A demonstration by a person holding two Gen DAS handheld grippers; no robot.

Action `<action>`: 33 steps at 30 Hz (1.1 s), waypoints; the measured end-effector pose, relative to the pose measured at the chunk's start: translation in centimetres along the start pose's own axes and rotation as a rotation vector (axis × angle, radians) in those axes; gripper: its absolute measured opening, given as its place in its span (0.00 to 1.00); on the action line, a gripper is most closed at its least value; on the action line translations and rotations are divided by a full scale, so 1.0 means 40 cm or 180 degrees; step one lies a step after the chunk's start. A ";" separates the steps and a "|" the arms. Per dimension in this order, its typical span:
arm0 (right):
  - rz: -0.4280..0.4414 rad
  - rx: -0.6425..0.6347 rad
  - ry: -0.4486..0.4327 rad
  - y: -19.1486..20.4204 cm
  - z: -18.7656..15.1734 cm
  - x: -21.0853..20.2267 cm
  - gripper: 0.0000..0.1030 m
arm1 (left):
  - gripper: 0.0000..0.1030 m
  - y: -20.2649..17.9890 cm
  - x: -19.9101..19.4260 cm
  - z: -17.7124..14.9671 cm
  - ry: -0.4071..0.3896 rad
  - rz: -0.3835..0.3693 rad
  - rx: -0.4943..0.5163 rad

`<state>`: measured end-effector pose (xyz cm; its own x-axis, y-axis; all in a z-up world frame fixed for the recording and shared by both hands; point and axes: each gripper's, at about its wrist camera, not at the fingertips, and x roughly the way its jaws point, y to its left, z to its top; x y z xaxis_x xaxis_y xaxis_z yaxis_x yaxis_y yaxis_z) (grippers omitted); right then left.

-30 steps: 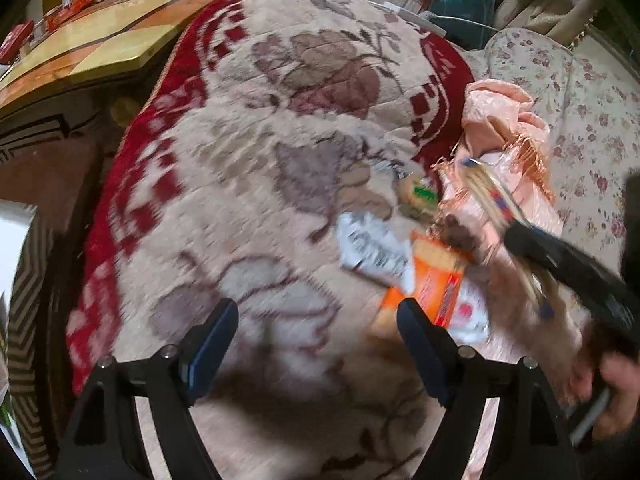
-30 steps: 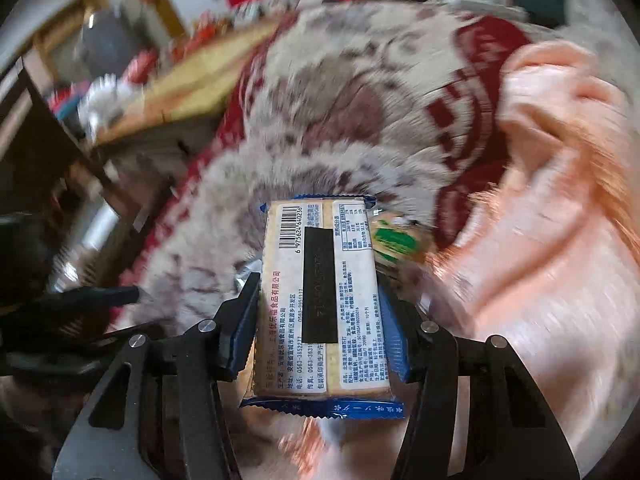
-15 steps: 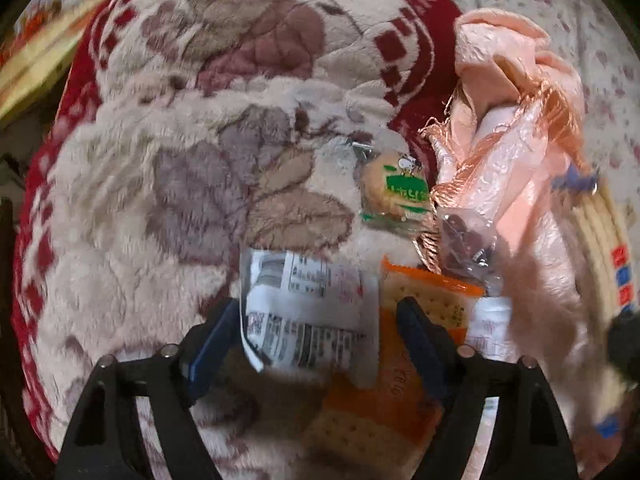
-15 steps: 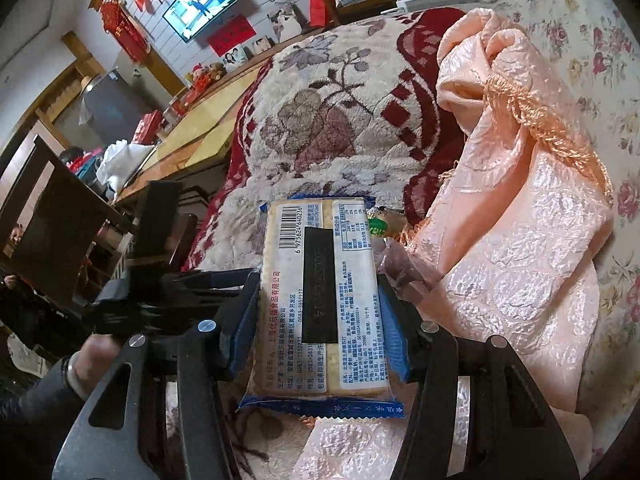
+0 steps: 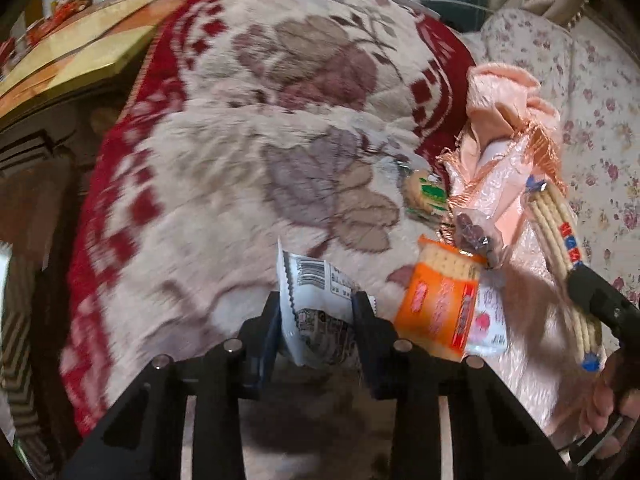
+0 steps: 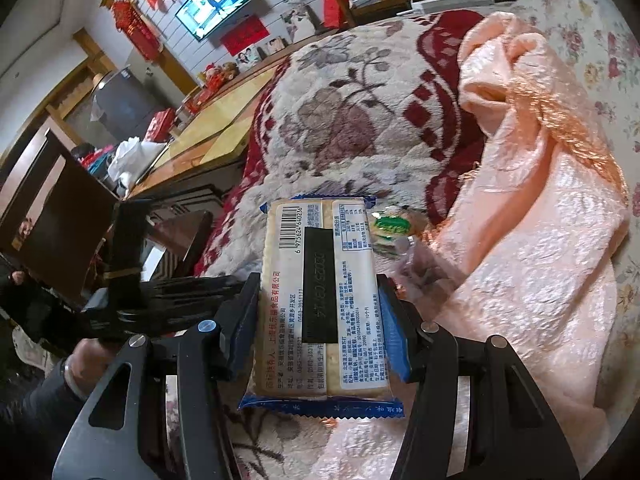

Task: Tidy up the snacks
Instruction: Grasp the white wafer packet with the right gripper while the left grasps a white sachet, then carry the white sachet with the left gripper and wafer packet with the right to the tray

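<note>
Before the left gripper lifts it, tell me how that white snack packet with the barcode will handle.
The white packet looks crinkled and bent between the left gripper pads, whose jaws have just been closing on it, so it is probably floppy and light. Its glossy film may slip. The loose top flap will likely sag or flutter once it is off the blanket.

Reds, creams and peach

Cream blanket with mauve leaves, red border; orange cracker pack; white wrapper; peach cloth.
</note>
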<state>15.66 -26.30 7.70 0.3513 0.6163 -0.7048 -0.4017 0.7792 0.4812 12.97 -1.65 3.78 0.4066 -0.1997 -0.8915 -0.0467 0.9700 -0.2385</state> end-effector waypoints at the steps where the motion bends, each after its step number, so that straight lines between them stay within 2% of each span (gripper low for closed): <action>1: 0.0002 -0.0006 0.0002 0.008 -0.003 0.003 0.52 | 0.36 0.010 -0.008 -0.006 -0.0008 -0.0003 -0.0034; 4: 0.0089 0.0060 -0.0009 0.034 -0.026 0.011 0.52 | 0.36 0.031 -0.046 -0.035 -0.0073 -0.0015 -0.0073; 9: 0.0163 -0.0019 0.0094 0.102 -0.076 0.036 0.52 | 0.36 0.061 -0.120 -0.093 -0.0208 0.0096 -0.0071; 17: 0.0261 -0.0048 0.0169 0.211 -0.149 0.078 0.52 | 0.36 0.151 -0.233 -0.184 -0.0395 0.0407 -0.0216; 21: 0.0283 -0.0168 0.0296 0.289 -0.184 0.111 0.52 | 0.36 0.188 -0.279 -0.221 -0.0496 0.0560 -0.0249; 33: 0.0515 -0.0607 0.0476 0.509 -0.201 0.165 0.52 | 0.36 0.334 -0.389 -0.309 -0.0680 0.0806 -0.0586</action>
<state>2.99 -7.28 8.63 0.1467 0.6961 -0.7028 -0.5990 0.6279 0.4969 -5.27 12.71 9.69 0.5414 0.0955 -0.8353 -0.3255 0.9399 -0.1036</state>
